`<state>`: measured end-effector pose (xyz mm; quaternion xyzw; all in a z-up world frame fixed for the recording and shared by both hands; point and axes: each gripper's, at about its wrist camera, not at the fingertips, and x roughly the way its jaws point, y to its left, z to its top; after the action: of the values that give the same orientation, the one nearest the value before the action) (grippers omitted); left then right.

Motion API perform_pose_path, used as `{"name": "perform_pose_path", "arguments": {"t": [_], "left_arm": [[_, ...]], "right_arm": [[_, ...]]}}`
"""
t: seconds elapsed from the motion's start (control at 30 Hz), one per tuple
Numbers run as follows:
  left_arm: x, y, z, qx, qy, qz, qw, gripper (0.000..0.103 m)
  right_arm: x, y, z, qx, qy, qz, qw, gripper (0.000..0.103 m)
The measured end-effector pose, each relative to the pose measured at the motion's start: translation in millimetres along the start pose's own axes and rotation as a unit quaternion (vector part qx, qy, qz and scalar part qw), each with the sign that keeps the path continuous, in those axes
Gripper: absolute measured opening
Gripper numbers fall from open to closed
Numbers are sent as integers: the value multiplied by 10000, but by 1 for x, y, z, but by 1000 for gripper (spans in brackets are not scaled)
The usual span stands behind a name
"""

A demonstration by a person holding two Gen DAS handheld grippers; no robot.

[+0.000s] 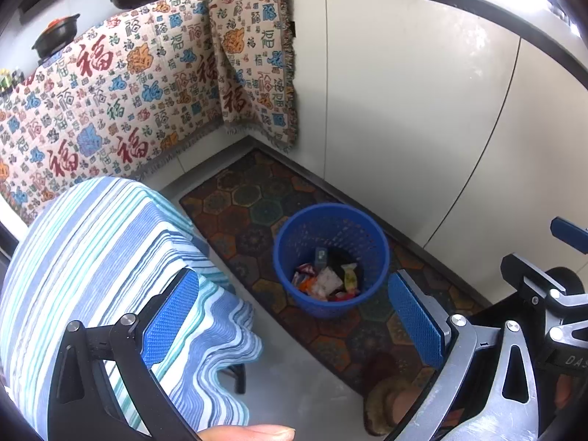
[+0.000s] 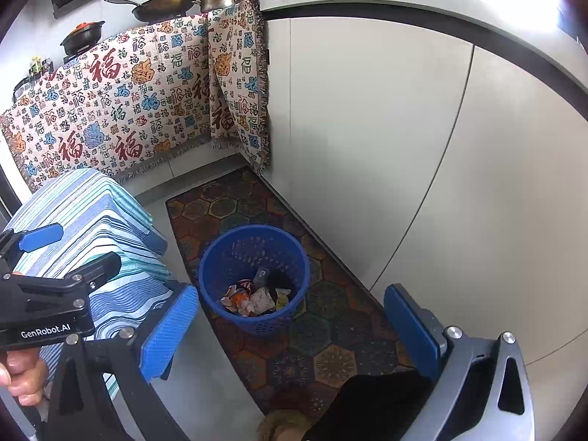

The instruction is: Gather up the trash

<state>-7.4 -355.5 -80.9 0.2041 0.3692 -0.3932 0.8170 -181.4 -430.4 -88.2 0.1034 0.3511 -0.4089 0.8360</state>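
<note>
A blue plastic wastebasket (image 1: pixel 330 257) stands on a patterned hexagon floor mat (image 1: pixel 257 198), and everything here is placed relative to it. Inside, at the bottom, lies a small heap of crumpled wrappers (image 1: pixel 325 281) in white, orange and red, with one grey boxy piece behind them. The basket is upright, with perforated walls and an open rim.

The left tongs (image 1: pixel 294 323) hang above and in front of the basket, spread wide apart with nothing between the blue pads. The right tongs (image 2: pixel 290 330) hover likewise above the basket, also spread wide and empty. To the basket's left is a stool or small table draped in a blue striped cloth (image 1: pixel 99 257). Behind the basket a printed cloth (image 1: pixel 128 84) hangs over the worktop, which carries pans. White cabinet doors (image 2: pixel 386 147) run along the basket's right. A furry slipper (image 1: pixel 389 404) shows on the mat on the near side of the basket.

Judging by looks, the wrappers are very light, soft and crinkly, possibly slippery, and would crush harmlessly; pinch a loose fold. The basket seems light and fairly stiff but flexible; its rim offers the surest hold.
</note>
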Motion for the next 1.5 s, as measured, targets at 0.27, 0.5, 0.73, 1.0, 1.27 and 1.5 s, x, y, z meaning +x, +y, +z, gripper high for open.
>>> {"name": "perform_pose_path", "arguments": {"t": [0.27, 0.5, 0.73, 1.0, 1.27, 1.5], "left_arm": [[4, 1, -2, -42, 65, -19, 10000, 103], [6, 4, -2, -55, 88, -38, 9999, 103], [7, 4, -3, -61, 103, -49, 9999, 103], [8, 3, -4, -67, 110, -61, 9999, 103], [9, 3, -5, -66, 121, -76, 9999, 103], [9, 3, -6, -59, 137, -83, 9999, 103]], "right_arm": [[3, 2, 0, -19, 42, -24, 10000, 103], [4, 2, 1, -31, 48, -27, 10000, 103], [8, 0, 1, -37, 66, -29, 10000, 103], [9, -1, 0, -31, 79, -40, 10000, 103], [9, -1, 0, -33, 82, -38, 10000, 103], [10, 0, -1, -8, 110, -61, 9999, 103]]}}
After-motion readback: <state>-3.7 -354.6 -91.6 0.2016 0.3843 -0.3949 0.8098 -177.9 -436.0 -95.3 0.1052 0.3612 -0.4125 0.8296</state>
